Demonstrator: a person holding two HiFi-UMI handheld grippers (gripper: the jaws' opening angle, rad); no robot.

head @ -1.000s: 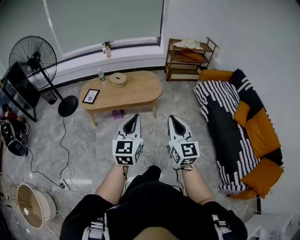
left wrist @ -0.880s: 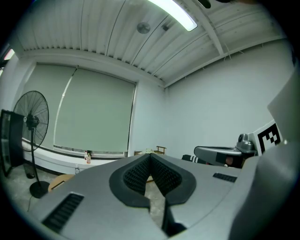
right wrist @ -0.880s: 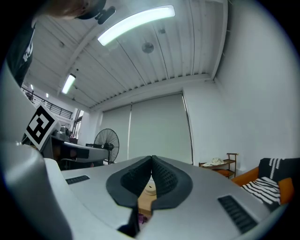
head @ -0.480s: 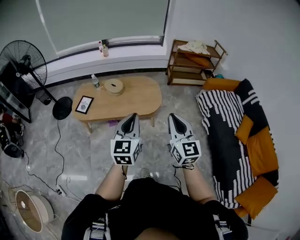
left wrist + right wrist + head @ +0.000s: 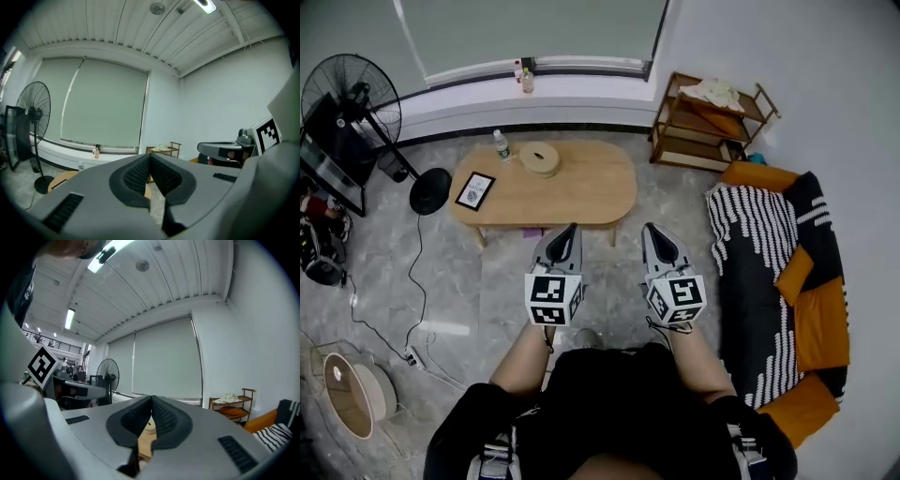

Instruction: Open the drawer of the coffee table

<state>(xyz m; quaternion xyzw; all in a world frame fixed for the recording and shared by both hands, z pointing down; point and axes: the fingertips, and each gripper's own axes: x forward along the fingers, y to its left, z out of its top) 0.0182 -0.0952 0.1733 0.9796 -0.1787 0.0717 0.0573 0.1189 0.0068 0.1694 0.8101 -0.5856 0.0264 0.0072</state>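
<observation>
The oval wooden coffee table (image 5: 581, 187) stands on the grey floor ahead of me, near the window wall. Its drawer is not discernible from above. My left gripper (image 5: 570, 228) and right gripper (image 5: 649, 228) are held side by side at waist height, pointing at the table's near edge and apart from it. Both are shut with nothing between the jaws. In the left gripper view the left gripper (image 5: 150, 155) has its tips meeting, with a bit of the table (image 5: 61, 180) below. In the right gripper view the right gripper (image 5: 151, 399) is shut, the tabletop (image 5: 143, 444) showing through the gap beneath.
On the table lie a picture frame (image 5: 475, 191), a round wooden box (image 5: 540, 158) and a bottle (image 5: 501, 147). A standing fan (image 5: 356, 103) is at left, a wooden shelf (image 5: 710, 122) at back right, a striped sofa (image 5: 769, 272) at right. Cables and a power strip (image 5: 411, 356) lie at left.
I have walked closer to the coffee table; it now sits nearer and more centred ahead of both grippers. Both grippers stay shut and side by side.
</observation>
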